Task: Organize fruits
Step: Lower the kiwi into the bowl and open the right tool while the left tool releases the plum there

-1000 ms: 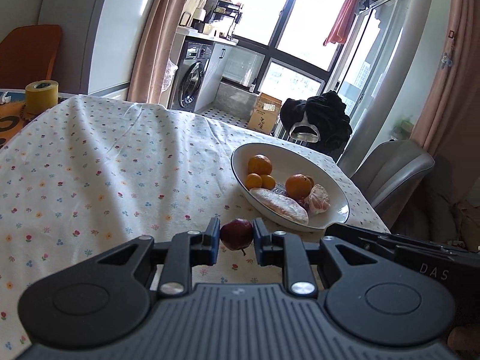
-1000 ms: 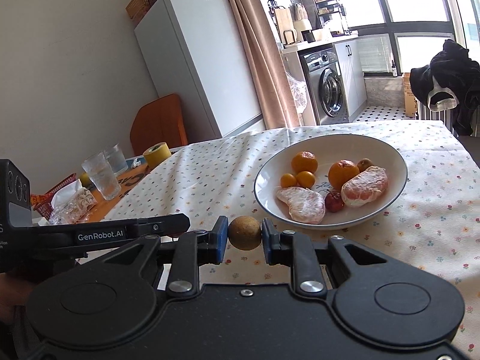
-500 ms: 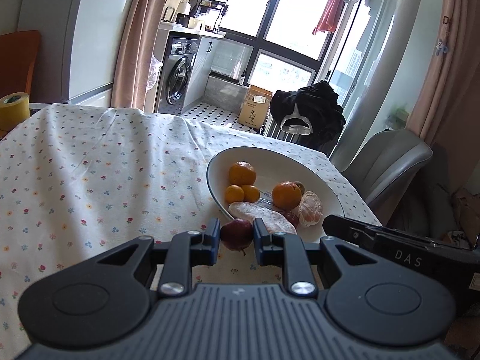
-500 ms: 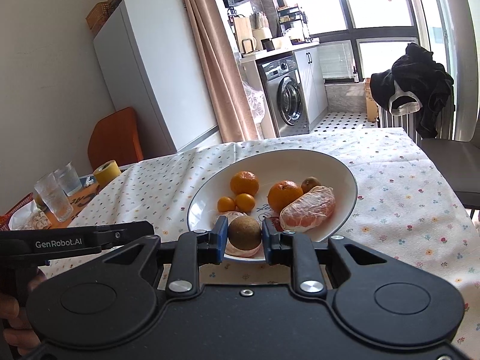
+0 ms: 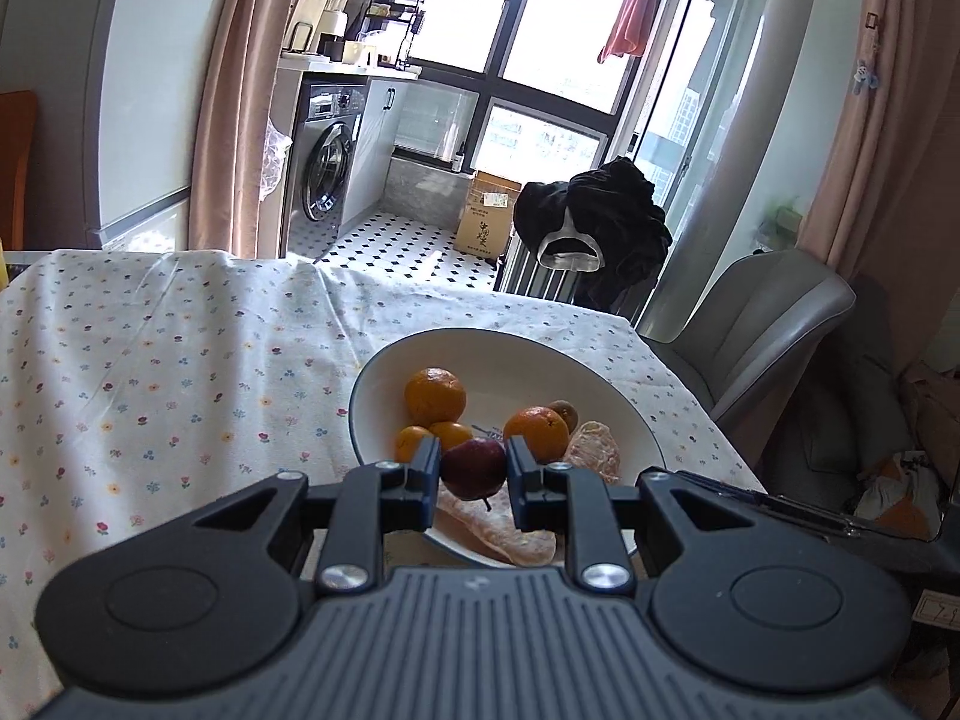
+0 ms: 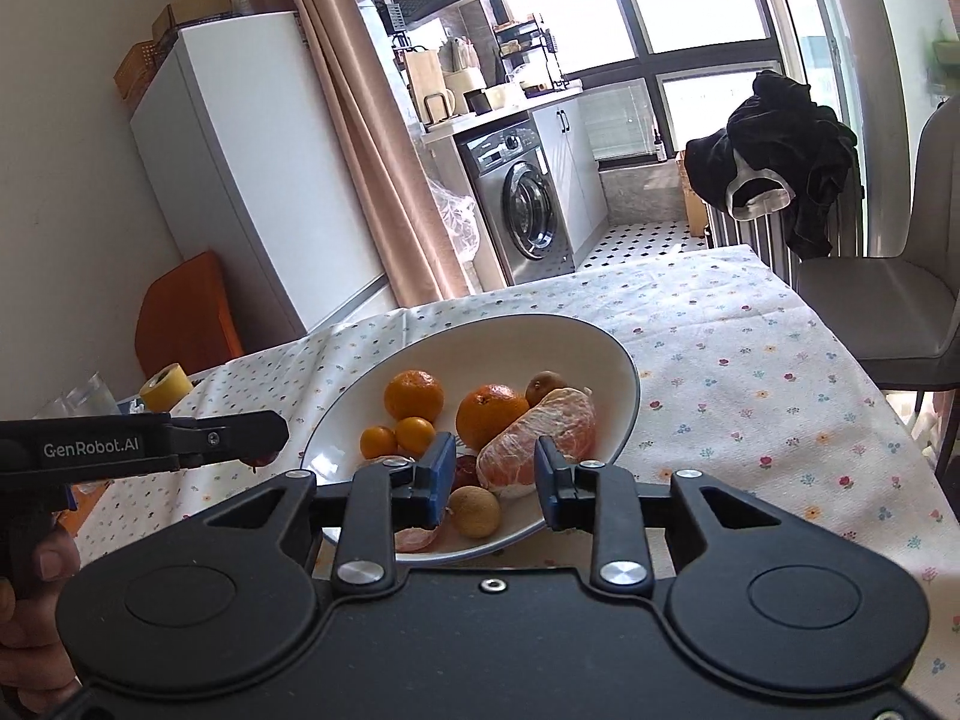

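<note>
1. As the left wrist view shows it, the left gripper (image 5: 474,471) has its jaws pinched on a small dark red fruit (image 5: 473,468), held above the near rim of the white bowl (image 5: 624,396), which stands on the flowered tablecloth (image 5: 180,372). The fruit looks light, smooth and round, so it could roll or slip; the hold across its widest part seems right, with gentle pressure to avoid bruising. A stem hangs below it. In the bowl lie oranges (image 5: 435,394) and a peeled citrus piece (image 5: 594,450).

2. In the right wrist view, the right gripper (image 6: 493,474) has its jaws spread and holds nothing. A small brown round fruit (image 6: 475,511) lies in the bowl (image 6: 600,348) just below them, beside a peeled citrus half (image 6: 540,438), which looks soft and easily torn. The brown fruit seems firm and light; take it across the middle if it needs moving.
</note>
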Tool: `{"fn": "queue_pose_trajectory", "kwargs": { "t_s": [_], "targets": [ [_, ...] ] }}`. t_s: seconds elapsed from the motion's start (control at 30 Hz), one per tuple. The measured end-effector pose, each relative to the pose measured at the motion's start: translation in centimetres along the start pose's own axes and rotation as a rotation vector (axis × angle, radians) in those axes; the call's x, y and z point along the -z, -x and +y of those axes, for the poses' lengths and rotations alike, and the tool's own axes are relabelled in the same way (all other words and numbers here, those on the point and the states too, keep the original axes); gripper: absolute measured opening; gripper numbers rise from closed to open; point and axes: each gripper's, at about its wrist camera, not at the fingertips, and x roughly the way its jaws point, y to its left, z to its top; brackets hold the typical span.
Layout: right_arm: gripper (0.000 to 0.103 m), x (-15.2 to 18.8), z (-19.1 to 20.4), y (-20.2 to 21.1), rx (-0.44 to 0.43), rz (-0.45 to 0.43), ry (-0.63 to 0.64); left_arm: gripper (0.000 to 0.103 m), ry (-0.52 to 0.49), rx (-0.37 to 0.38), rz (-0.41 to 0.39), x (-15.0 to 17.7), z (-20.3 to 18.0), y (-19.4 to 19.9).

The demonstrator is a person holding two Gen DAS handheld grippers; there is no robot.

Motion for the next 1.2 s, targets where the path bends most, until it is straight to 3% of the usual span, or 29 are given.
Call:
{"fn": "queue_pose_trajectory", "kwargs": {
  "t_s": [0.37, 0.5, 0.63, 0.7, 0.83, 1.0, 1.2],
  "targets": [
    [0.030, 0.0, -0.9, 0.2, 0.006, 0.015, -0.015, 0.022, -0.004, 0.005, 0.011, -0.8, -1.6, -2.8],
    [0.037, 0.1, -0.9, 0.1, 0.013, 0.014, -0.009, 0.023, 0.019, -0.008, 0.001, -0.9, -1.7, -3.6],
    [0.038, 0.2, -1.0, 0.0, 0.009, 0.024, -0.012, 0.033, 0.054, -0.034, -0.009, -0.8, -1.3, -4.1],
    [0.038, 0.3, -0.9, 0.0, 0.007, 0.025, -0.008, 0.043, 0.064, -0.032, -0.007, -0.8, -1.0, -4.1],
    [0.038, 0.5, -0.8, 0.0, 0.008, 0.030, -0.007, 0.049, 0.054, -0.045, -0.013, -0.6, -0.6, -3.4],
    [0.041, 0.7, -0.2, 0.3, 0.008, 0.032, 0.003, 0.064, 0.059, -0.066, 0.000, -0.2, 0.0, -2.3],
    [0.049, 0.7, 0.9, 1.3, 0.003, 0.028, 0.030, 0.072, 0.076, -0.099, 0.003, 0.2, 1.0, -0.1]
  ]
}}
